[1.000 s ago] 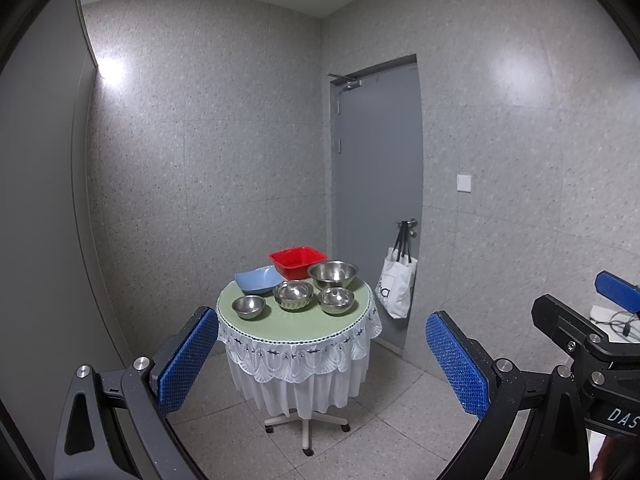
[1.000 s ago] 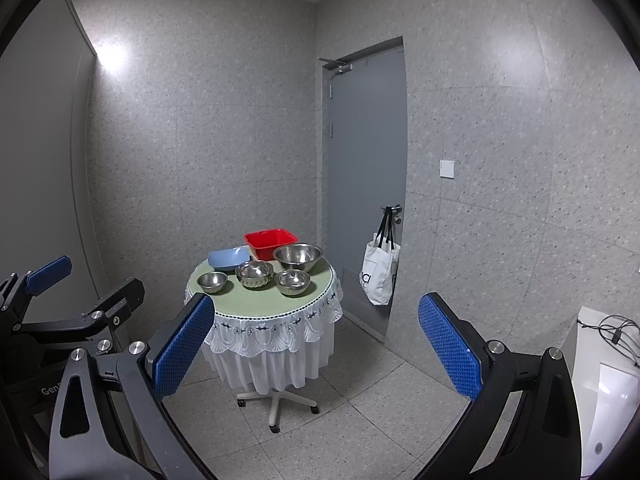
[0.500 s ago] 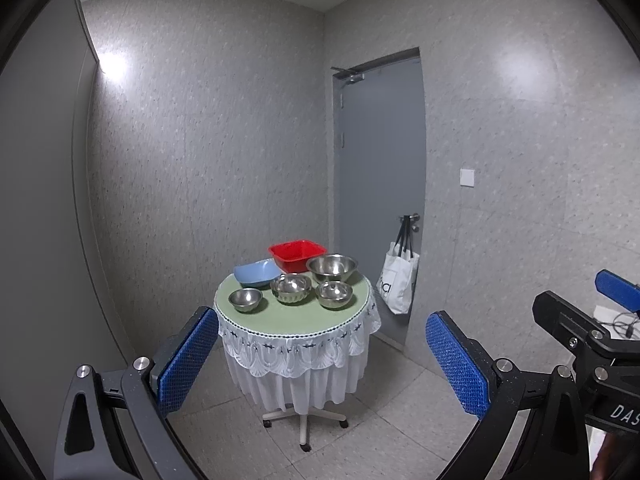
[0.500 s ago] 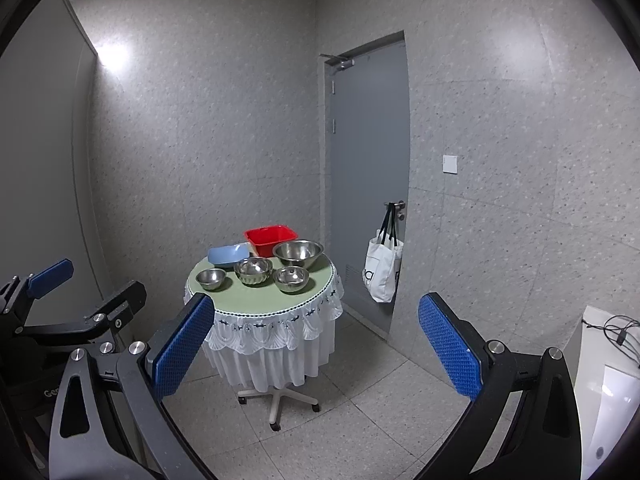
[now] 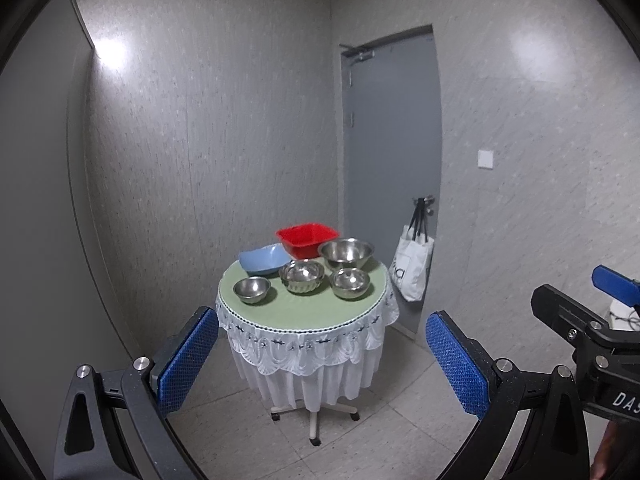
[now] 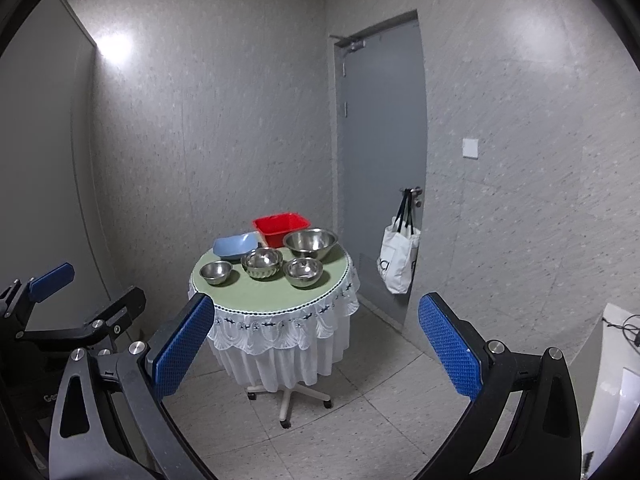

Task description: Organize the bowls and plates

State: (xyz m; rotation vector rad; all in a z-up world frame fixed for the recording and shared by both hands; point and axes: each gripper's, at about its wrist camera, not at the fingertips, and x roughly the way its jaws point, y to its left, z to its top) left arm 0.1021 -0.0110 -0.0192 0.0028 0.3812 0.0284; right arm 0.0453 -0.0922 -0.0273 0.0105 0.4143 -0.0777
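I stood well back from the round counter, with both claws empty and spread wide apart. Through my left claw the dishes lay at about twelve o'clock, well ahead and above the gap between its pads. From left to right on the counter sat the small steel bowl, the blue dish behind it, the fluted steel bowl at the middle, the red square bowl at the back, another small steel bowl, and the large steel bowl behind that one. None were stacked. Through my right claw the same cluster sat at about eleven o'clock, so the counter lay slightly leftward of that claw. I judged neither claw clearly nearer; both needed a straight advance before any bowl could be gripped.
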